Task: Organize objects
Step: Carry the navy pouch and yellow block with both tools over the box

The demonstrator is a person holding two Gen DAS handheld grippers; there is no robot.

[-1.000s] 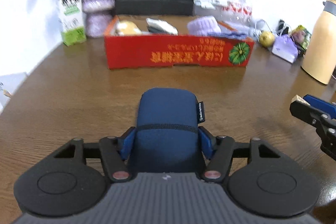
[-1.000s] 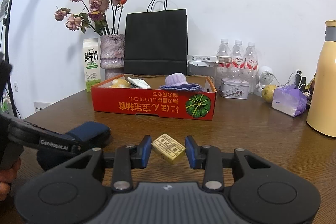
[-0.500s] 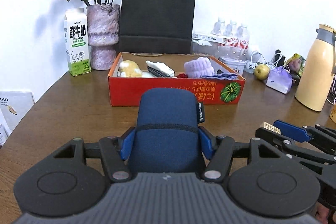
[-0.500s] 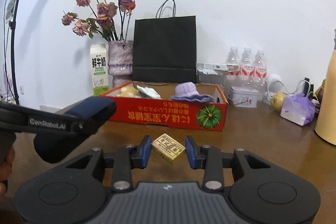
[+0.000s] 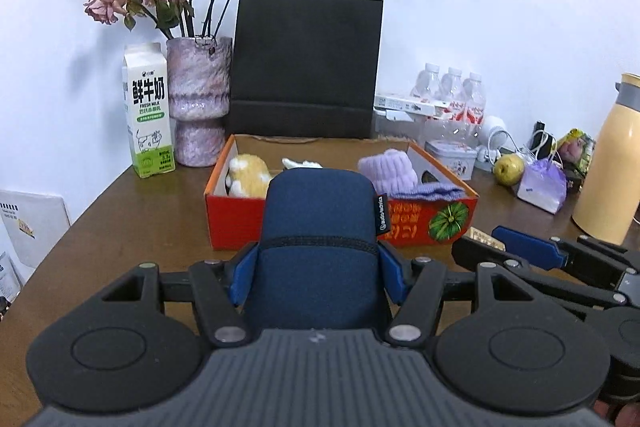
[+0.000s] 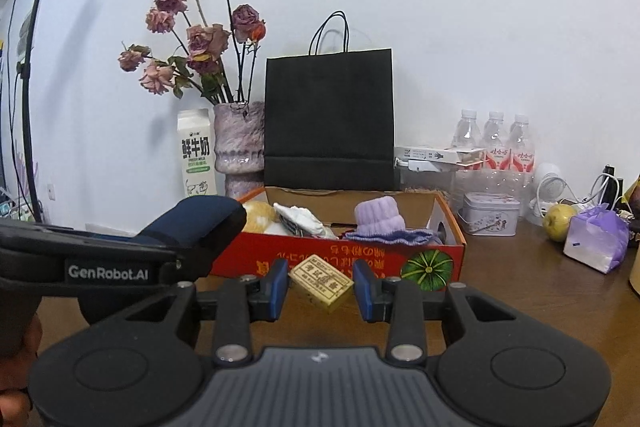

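- The brown table (image 5: 132, 211) runs wide before you; its left edge curves away near the milk carton (image 5: 149, 111), and bare wood lies open between you and the box.
- The black paper bag (image 6: 329, 123) stands upright against the wall behind the box, with the vase of dried roses (image 5: 199, 99) to its left.
- The red cardboard box (image 6: 432, 261) sits straight ahead, near both tools. In it lie a yellow plush toy (image 5: 248, 174), a white bundle (image 6: 304, 219) and a purple knit piece (image 6: 380, 221) that droops over the front rim.
- Right of the box stand a tin (image 6: 491, 213), water bottles (image 6: 496, 143), a pear (image 5: 509, 169), a purple pouch (image 6: 598, 245) and a cream flask (image 5: 610, 163).
- Your left gripper (image 5: 318, 273) is clamped on the blue pouch (image 5: 320, 239), held off the table, its rounded end pointing toward the box front.
- Your right gripper (image 6: 320, 289) stands narrow, pinching the small tan block (image 6: 322, 281) at a skew, just short of the box front.
- The two tools sit close side by side, the left one's pouch filling the lower left of the right view.
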